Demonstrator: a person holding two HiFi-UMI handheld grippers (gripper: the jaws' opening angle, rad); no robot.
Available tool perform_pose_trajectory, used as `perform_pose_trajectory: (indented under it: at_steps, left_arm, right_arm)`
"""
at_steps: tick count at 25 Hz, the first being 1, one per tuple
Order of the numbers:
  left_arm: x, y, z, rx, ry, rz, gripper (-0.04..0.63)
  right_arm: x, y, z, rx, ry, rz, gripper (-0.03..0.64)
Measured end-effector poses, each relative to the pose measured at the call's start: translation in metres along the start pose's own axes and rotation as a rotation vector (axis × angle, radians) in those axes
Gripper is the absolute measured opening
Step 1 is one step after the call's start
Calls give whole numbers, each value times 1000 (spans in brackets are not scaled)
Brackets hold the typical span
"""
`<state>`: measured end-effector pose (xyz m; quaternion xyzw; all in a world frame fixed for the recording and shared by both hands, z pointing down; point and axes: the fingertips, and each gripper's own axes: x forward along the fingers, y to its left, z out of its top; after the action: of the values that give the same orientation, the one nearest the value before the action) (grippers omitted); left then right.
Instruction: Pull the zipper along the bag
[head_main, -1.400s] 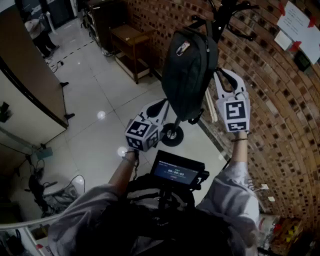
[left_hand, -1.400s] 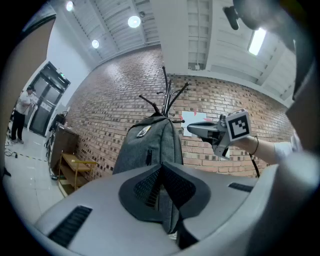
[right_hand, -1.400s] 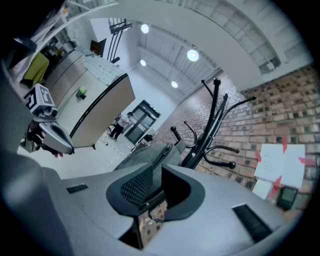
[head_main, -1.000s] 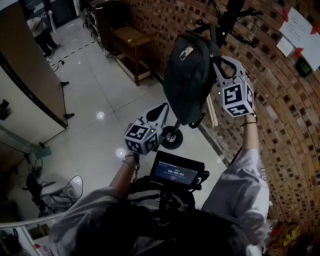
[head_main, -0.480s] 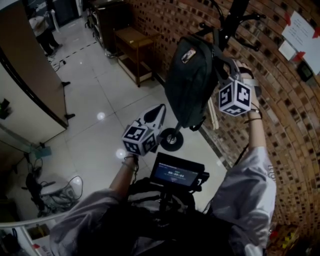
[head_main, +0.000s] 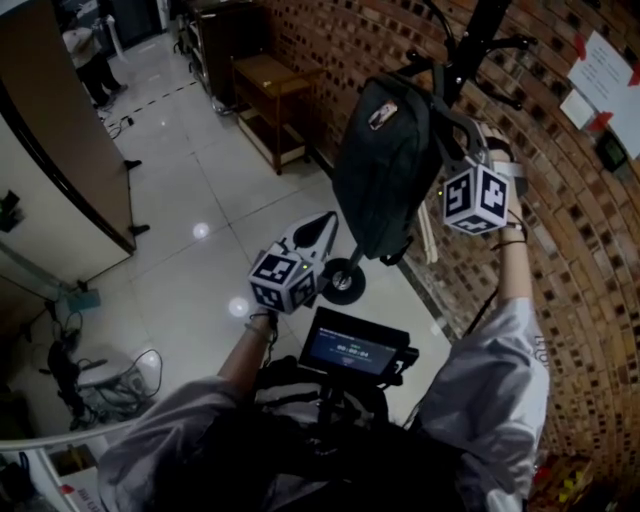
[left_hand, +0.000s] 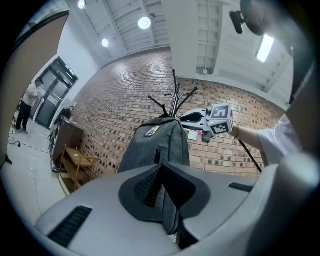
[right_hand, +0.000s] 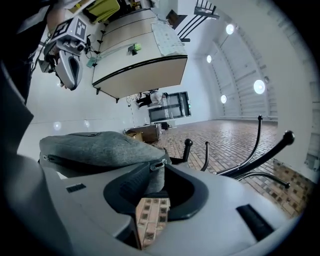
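**Right gripper pinching the zipper pull at the top of the hanging bag, left gripper shut and clear of it**

The left gripper (head_main: 325, 222) is low, near the bag's lower left edge but apart from it. In the left gripper view its jaws come together at the tips with nothing pinched. The lower part of the bag (left_hand: 155, 145) shows beyond them through the slit behind the tips.

The bag (head_main: 385, 170) is dark grey and hangs upright from a black coat stand (head_main: 480, 45) against the brick wall (head_main: 560, 220). A small badge sits near its top. What is inside it cannot be told.

The right gripper (head_main: 455, 135) is raised to the bag's upper right side, just under the stand's hooks. In the right gripper view its jaws are closed on the zipper pull (right_hand: 157, 164). The metal tab sits at the tips, and a strip of grey fabric runs down between the fingers (right_hand: 125, 185). The rest of the bag (right_hand: 95, 147) stretches away to the left of them.
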<state>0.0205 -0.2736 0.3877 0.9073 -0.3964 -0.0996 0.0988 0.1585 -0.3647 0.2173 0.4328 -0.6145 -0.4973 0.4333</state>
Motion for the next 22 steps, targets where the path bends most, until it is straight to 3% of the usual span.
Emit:
perform_pose_trajectory:
  at_steps: [6, 11, 16, 22]
  left_arm:
    - [-2, 5, 1, -28, -4, 7, 8]
    - [-2, 6, 1, -37, -10, 10, 8]
    - [-2, 8, 1, -41, -12, 16, 8]
    - [-2, 7, 2, -56, -15, 11, 8]
  right_arm:
    - [-2, -5, 5, 40, -26, -14, 103]
    - [7, 3, 10, -61, -19, 4, 89]
    - [5, 2, 7, -71, -31, -7, 87]
    - [8, 6, 9, -272, 6, 63, 80]
